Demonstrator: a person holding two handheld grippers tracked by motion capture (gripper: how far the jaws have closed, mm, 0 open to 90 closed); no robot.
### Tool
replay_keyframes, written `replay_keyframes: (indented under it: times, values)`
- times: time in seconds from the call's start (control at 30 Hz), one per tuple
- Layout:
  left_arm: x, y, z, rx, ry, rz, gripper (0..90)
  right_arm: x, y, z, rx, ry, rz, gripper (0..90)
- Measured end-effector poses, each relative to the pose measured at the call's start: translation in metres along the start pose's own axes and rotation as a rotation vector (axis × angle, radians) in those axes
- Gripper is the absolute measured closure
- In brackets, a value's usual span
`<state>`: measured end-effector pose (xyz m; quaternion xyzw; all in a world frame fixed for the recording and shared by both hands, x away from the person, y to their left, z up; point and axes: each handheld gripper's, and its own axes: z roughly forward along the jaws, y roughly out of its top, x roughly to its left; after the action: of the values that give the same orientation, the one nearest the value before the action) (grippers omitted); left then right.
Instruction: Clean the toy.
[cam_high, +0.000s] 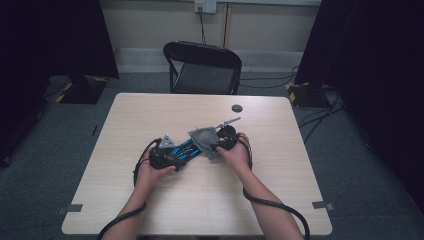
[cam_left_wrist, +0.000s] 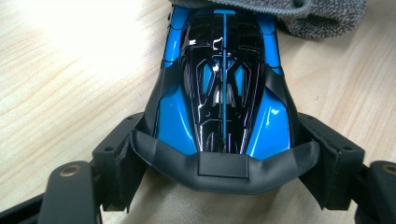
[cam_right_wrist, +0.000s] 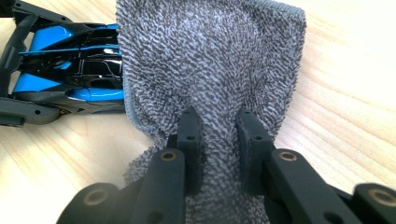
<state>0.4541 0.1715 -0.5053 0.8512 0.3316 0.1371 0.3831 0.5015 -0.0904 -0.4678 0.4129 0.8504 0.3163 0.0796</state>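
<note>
Wiping: the right gripper (cam_right_wrist: 218, 135) pinched a soft grey terry cloth (cam_right_wrist: 210, 60), draped over the car's front.
Holding: the left gripper (cam_left_wrist: 224, 163) clamped the glossy blue-and-black toy car (cam_left_wrist: 224, 84) mid-table.
Handling: the car probably light, slippery, fragile; best gripped across its sides.

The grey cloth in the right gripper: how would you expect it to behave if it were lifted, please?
Probably floppy: the cloth bunches between the right gripper and drapes over the toy car. Likely light, and its looped pile looks grippy rather than slippery.
</note>
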Motion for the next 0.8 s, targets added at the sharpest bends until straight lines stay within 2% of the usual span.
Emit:
replay_keyframes:
  times: [0.8]
  values:
    - [0.000,0.000,0.000,0.000,0.000,0.000,24.3,-0.014,-0.008,-0.002,-0.008,-0.019,0.039,74.5]
